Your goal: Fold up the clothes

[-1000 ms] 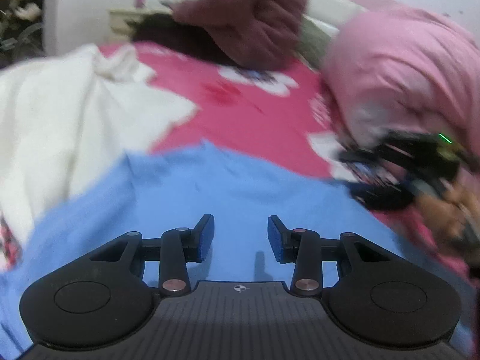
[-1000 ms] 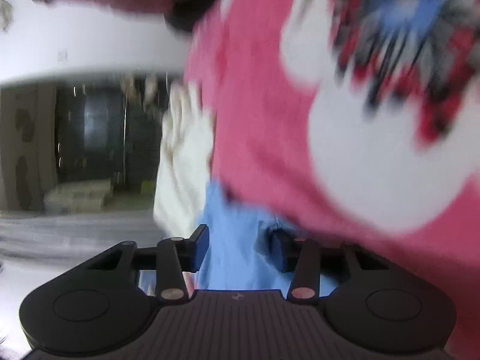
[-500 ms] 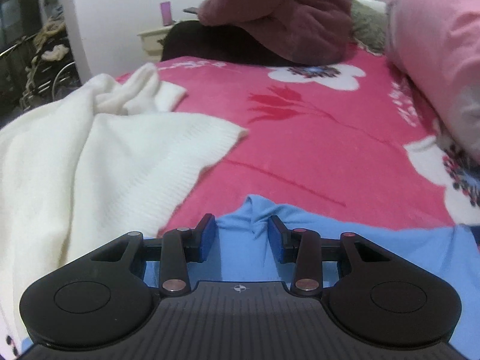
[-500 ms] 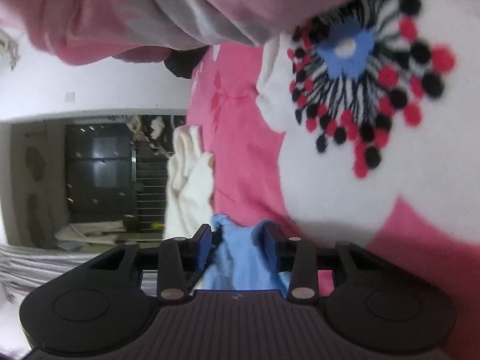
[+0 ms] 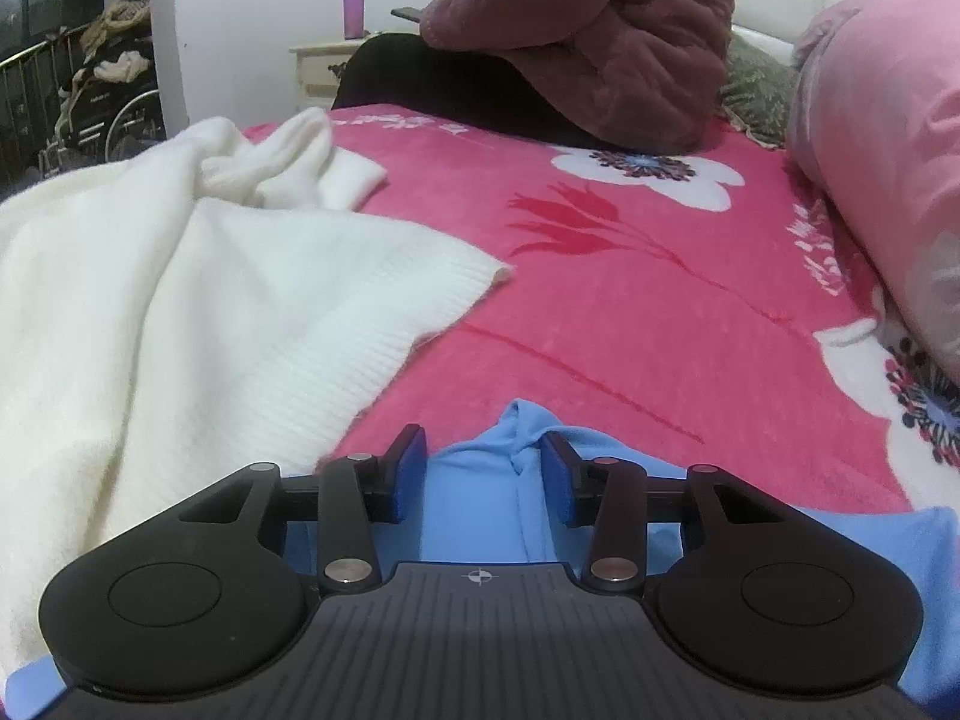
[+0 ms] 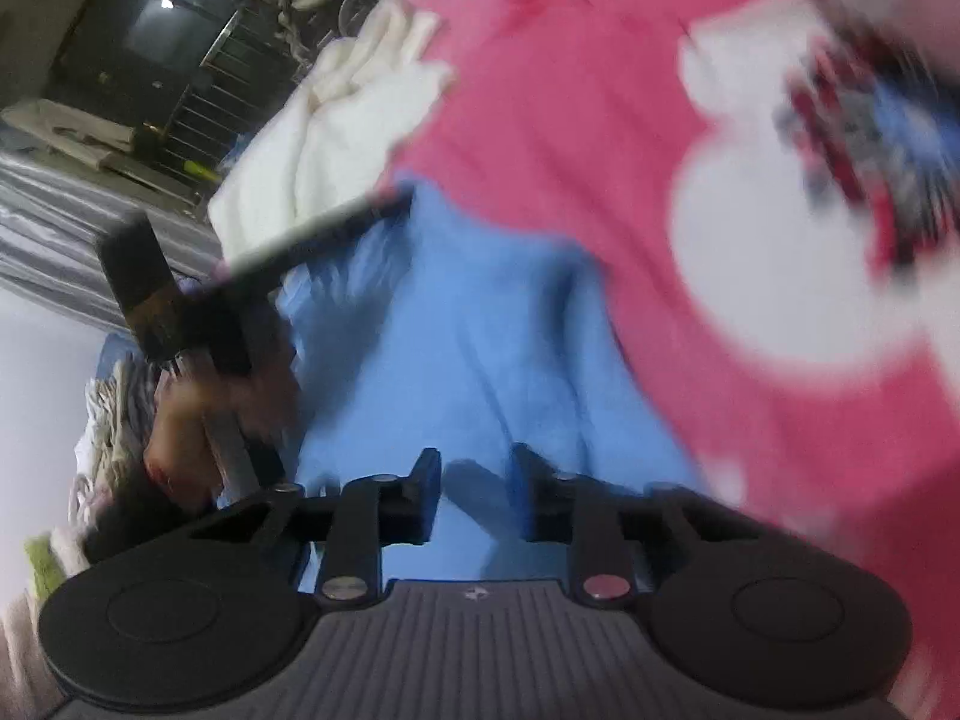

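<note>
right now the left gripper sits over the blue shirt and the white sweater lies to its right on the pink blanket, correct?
Not quite. The left wrist view shows the white sweater to the left of the left gripper, not to its right. The rest holds: the gripper sits over the blue shirt, and the sweater lies on the pink blanket.

Motion blur smears the right wrist view's blue garment (image 6: pixel 480 324) and bedspread (image 6: pixel 570 90).

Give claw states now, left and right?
Left claw: open, straddling a raised fold of the blue garment.
Right claw: open, over the blue garment, gripping nothing.
</note>
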`<state>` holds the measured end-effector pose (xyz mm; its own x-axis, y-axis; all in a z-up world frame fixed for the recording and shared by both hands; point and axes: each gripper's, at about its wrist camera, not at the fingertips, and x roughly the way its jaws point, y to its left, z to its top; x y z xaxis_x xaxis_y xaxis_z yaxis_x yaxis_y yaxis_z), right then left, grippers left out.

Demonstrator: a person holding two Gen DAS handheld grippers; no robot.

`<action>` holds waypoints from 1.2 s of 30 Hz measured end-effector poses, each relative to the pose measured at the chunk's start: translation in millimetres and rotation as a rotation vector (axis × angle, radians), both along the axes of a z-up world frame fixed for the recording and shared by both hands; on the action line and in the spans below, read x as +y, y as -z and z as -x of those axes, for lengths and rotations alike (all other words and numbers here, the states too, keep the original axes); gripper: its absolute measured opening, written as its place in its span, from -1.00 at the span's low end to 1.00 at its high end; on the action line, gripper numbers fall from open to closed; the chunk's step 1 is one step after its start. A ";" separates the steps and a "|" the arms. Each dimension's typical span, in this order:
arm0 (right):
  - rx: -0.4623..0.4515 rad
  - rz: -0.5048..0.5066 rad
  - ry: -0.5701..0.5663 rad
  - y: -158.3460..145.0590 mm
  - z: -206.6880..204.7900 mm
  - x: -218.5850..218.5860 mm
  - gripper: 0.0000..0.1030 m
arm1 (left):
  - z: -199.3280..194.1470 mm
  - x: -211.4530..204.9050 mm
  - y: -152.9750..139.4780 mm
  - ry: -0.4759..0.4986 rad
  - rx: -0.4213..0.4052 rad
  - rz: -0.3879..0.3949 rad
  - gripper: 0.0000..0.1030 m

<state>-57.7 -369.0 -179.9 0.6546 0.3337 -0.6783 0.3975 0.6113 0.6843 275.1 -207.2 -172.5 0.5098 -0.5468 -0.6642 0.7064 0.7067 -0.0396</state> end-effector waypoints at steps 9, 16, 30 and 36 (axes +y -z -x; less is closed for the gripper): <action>-0.040 0.330 -0.139 -55.6 -23.0 17.5 -0.48 | -3.3 9.4 -11.5 -0.023 0.038 0.028 -0.14; -0.116 0.410 -0.077 -52.0 -59.2 -4.2 -0.48 | 51.7 39.5 -23.1 0.087 0.007 0.013 -0.14; -0.168 0.282 0.098 -25.6 -81.6 -61.8 -0.66 | 118.3 62.1 -5.7 0.247 0.043 -0.028 -0.14; -0.182 0.207 -0.073 -16.5 -137.5 -41.8 -0.65 | 121.7 65.2 -5.3 0.234 0.038 -0.024 -0.14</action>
